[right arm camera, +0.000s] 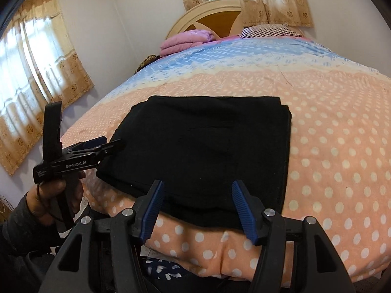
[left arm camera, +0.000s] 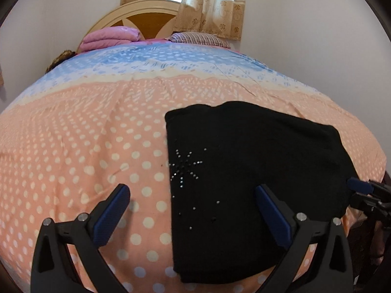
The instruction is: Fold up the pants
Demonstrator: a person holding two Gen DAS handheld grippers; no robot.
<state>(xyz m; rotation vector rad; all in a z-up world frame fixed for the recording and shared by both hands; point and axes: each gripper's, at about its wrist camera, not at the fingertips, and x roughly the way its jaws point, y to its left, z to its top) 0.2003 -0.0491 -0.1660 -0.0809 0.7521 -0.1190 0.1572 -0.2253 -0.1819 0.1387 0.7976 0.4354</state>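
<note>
Left wrist view: the left hand-held gripper stood wide open, its two blue-padded fingers spread far apart and gripping nothing. The folded black fabric pants lay flat on the bed, ahead of this gripper and mostly toward its right finger, which overlapped the cloth in view; contact could not be determined. A starburst of small silver studs was visible on the pants' left portion, just ahead between the fingers. The peach bedspread with white polka dots lay under and left of the gripper, changing to a blue band farther ahead. At the far end were a folded pink blanket, a striped pillow and a cream and brown wooden headboard, with beige patterned curtains above. The right hand-held gripper's blue tip entered at the right edge, at the pants' right border.

Right wrist view: the right hand-held gripper was open at a moderate width and empty, its fingertips framing the near edge of the pants, which formed a neat rectangle directly ahead. The left hand-held gripper, held in the person's hand, was to the left, its tips at the pants' left edge; its opening could not be judged here.
</note>
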